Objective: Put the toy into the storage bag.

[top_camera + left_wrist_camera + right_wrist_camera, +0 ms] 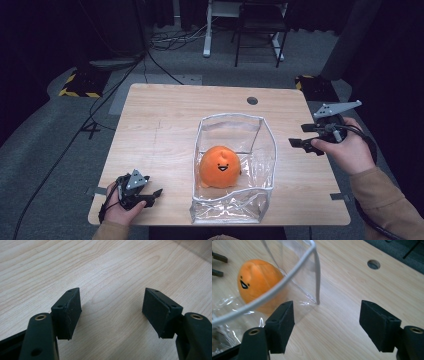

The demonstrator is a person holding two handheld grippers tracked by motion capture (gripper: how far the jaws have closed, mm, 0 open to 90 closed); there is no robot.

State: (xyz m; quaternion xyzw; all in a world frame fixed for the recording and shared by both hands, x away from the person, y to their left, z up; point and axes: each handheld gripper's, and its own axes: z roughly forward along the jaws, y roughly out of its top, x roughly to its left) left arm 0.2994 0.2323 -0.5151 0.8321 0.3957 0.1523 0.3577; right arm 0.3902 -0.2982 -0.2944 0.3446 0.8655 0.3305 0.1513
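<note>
An orange round plush toy (219,167) with a small smiling face sits inside a clear plastic bag (270,150) with a white rim, standing open on the wooden table (165,125). My left gripper (156,194) rests low at the table's front left, open, with bare wood between its pads (70,312). My right gripper (299,136) hovers at the table's right edge, open and empty, pointing toward the bag. In the right gripper view the plush toy (258,280) shows through the bag wall (294,275), just beyond the left pad (283,325).
A round cable hole (252,100) lies in the table near the far edge. Beyond the table are floor cables (165,40), a chair frame (260,30) and yellow-black striped bases (80,85). Bare wood spreads left of the bag.
</note>
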